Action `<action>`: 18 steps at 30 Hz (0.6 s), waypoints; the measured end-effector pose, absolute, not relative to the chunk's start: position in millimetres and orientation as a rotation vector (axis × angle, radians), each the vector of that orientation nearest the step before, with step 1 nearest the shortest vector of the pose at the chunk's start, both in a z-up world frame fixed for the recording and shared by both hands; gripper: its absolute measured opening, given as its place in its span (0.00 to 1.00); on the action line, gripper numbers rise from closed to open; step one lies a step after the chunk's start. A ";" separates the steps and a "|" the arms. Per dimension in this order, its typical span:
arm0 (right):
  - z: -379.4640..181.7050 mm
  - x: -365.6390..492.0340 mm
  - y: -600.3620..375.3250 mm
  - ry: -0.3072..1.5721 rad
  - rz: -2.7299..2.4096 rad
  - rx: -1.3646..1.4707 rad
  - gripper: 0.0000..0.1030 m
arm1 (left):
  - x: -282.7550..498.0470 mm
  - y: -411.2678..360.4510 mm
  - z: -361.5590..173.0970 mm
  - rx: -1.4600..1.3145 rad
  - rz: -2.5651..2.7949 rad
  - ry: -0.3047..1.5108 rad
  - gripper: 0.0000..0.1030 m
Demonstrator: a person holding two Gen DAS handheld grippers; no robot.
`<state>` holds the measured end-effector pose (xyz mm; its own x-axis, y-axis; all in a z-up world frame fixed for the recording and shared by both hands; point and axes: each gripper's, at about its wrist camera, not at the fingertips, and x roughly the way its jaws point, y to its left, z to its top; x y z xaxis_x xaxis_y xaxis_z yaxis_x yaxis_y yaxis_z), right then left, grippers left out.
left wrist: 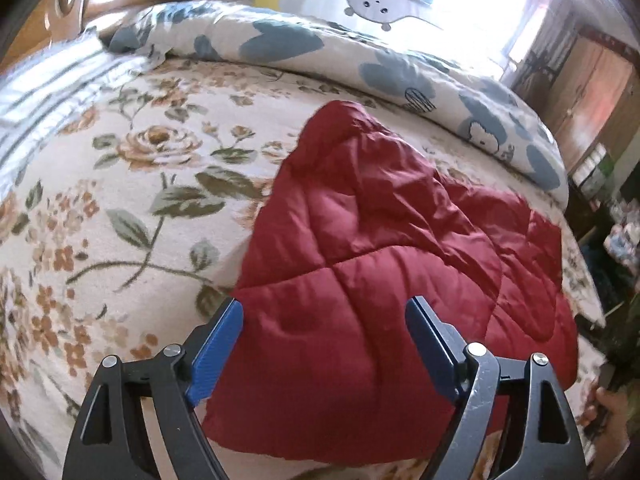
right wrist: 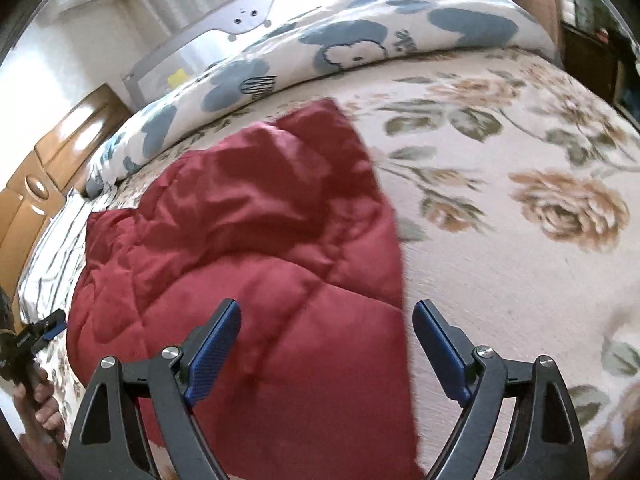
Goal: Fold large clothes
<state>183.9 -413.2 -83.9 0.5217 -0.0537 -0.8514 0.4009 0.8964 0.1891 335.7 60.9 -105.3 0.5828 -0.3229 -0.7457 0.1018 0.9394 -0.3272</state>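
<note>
Lying lengthwise toward quilt: red jacket; both tongs released.

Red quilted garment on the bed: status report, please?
Both tongs, left and right, open, empty. Red quilted garment rumpled on floral bedspread. Nothing in the way.

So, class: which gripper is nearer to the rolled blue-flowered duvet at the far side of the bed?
Neither clearly: the duvet lies far beyond both. The left gripper and right gripper both hover open over the near end of the red quilted garment.
</note>
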 end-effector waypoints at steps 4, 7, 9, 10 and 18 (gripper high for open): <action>-94.6 171.6 -435.1 0.983 -0.286 0.499 0.86 | 344.1 89.2 -122.2 -0.420 -0.265 0.946 0.81; -104.7 168.4 -445.9 0.967 -0.255 0.597 0.87 | 356.7 107.6 -144.0 -0.560 -0.275 0.993 0.81; -111.5 170.8 -448.4 0.967 -0.232 0.640 0.87 | 365.4 111.9 -156.3 -0.605 -0.286 1.023 0.81; -114.7 172.3 -448.9 0.968 -0.218 0.660 0.87 | 370.0 113.5 -161.8 -0.634 -0.302 1.035 0.81; -142.7 184.8 -447.2 0.999 -0.125 0.828 0.93 | 398.4 109.6 -189.6 -0.758 -0.381 1.085 0.87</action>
